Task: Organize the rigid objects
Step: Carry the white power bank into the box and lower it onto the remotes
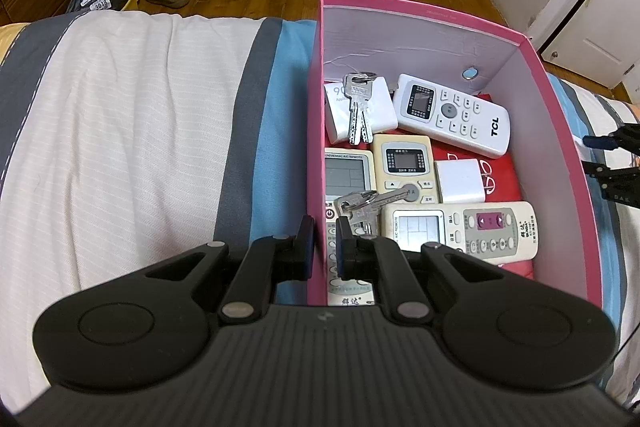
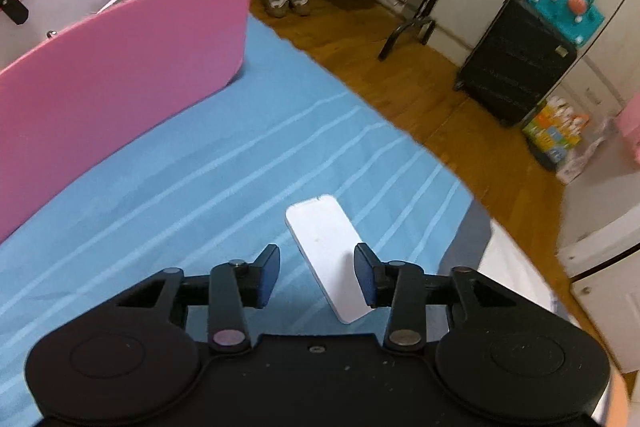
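While peering down the left wrist view, can make out the left gripper [image 1: 324, 241] clenched on the side wall of the tall pink cardboard box [image 1: 420, 39] – one pad outside, one pad inside, wall pinched between. Sitting on a striped bedsheet [image 2: 200, 187], that box, near the bed's edge.

Inside, packed pretty full:
- white TCL remote [image 1: 452, 113] lying at an angle toward the far end
- bunch of silver keys [image 1: 358, 107] resting on a white rectangular adapter [image 1: 382, 107] in the far left corner
- small cream remote [image 1: 404, 167] in the middle, just beside a grey-screened universal remote [image 1: 346, 179] along the gripped wall
- second key bunch [image 1: 360, 205] draped across those two
- white cube charger [image 1: 460, 181] on top of a red packet [image 1: 500, 163]
- wide cream remote with purple buttons [image 1: 460, 231] lying crosswise at the near end

Over on the right wrist view – right gripper [image 2: 316, 275] released, pads spread apart and pointing down at the blue part of the sheet. Between them, a flat white rounded slab [image 2: 324, 243], lying skewed outside the box and well apart from it. Right pad just at the slab's edge, left pad clearly off it. Can't tell what the slab actually is.
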Demonstrator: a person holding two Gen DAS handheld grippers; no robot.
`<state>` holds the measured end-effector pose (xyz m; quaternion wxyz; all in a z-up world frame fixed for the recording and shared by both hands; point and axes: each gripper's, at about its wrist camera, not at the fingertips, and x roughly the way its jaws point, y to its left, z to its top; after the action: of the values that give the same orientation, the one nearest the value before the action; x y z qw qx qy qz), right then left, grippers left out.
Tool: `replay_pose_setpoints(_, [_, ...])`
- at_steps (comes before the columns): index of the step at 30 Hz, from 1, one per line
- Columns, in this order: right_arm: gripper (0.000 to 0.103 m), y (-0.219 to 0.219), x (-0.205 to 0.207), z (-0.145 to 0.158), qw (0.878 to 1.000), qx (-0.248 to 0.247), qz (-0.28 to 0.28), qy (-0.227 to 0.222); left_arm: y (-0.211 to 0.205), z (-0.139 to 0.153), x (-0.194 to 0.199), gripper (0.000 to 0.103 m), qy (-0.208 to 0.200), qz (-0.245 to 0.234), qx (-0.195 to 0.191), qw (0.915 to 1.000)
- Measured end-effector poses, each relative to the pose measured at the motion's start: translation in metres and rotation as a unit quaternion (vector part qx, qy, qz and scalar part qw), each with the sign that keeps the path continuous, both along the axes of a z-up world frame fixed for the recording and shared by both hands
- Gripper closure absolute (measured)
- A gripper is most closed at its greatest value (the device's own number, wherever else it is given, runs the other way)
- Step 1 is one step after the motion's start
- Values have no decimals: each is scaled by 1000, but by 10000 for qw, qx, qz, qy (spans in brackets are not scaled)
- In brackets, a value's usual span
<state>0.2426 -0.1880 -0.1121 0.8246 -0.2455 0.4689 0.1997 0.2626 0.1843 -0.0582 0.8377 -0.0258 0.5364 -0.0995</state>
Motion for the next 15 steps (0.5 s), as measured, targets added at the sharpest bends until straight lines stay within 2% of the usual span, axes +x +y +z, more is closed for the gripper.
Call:
replay_pose_setpoints(1, [57, 0, 3, -5, 10000, -78, 46, 23, 0, 0, 0, 95, -5, -3, 3, 10000])
replay_pose_setpoints(3, [45, -2, 9, -11, 9998, -88, 171, -83, 0, 0, -1, 95, -11, -6, 10, 10000])
replay_pose_setpoints(5, [38, -5, 19, -15, 10000, 7, 64, -49, 0, 0, 0, 95, -4, 0, 7, 10000])
replay_pose_setpoints(7, [39, -7, 24, -14, 9999, 125, -40, 60, 0, 0, -1, 95, -1, -3, 10, 10000])
replay_pose_setpoints(8, [51, -7, 25, -11, 9997, 190, -99, 108, 0, 0, -1, 95, 0, 0, 8, 10000])
replay_pose_setpoints(9, [56, -6, 25, -9, 9995, 202, -239, 100, 0, 0, -1, 95, -1, 2, 10, 10000])
replay_pose_setpoints(12, [57, -6, 22, -7, 9985, 239, -499, 18, 0, 1, 0, 95, -1, 6, 10, 10000])
replay_pose_setpoints(15, [57, -19, 26, -4, 9904, 810, -1104, 185, 0, 1, -1, 95, -5, 1, 33, 10000])
